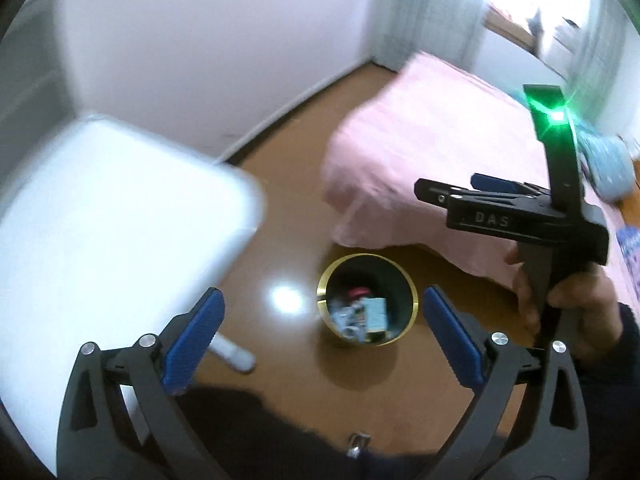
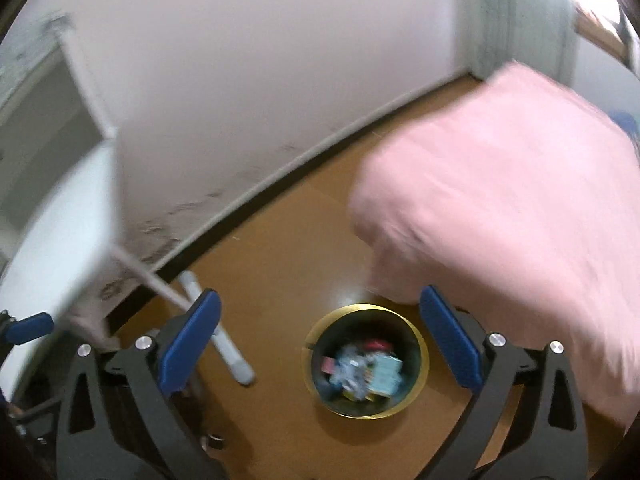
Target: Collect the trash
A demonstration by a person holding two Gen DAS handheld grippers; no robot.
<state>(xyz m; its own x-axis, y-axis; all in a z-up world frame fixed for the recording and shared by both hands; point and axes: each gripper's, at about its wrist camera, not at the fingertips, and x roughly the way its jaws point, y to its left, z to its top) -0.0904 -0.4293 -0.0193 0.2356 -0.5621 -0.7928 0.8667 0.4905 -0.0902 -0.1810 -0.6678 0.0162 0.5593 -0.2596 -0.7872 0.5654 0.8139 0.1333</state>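
A round dark bin with a gold rim (image 1: 414,300) stands on the brown floor and holds several pieces of trash (image 1: 360,314), among them a pale blue carton and a red item. It also shows in the right wrist view (image 2: 424,364), with the trash (image 2: 362,370) inside. My left gripper (image 1: 324,336) is open and empty, held above the bin. My right gripper (image 2: 320,340) is open and empty, also above the bin. The right gripper's body (image 1: 520,216) shows in the left wrist view at the right, held by a hand.
A white table (image 1: 100,216) with a white leg (image 1: 234,354) stands at the left, close to the bin. A bed with a pink cover (image 1: 432,160) lies at the right. A white wall with a baseboard runs behind.
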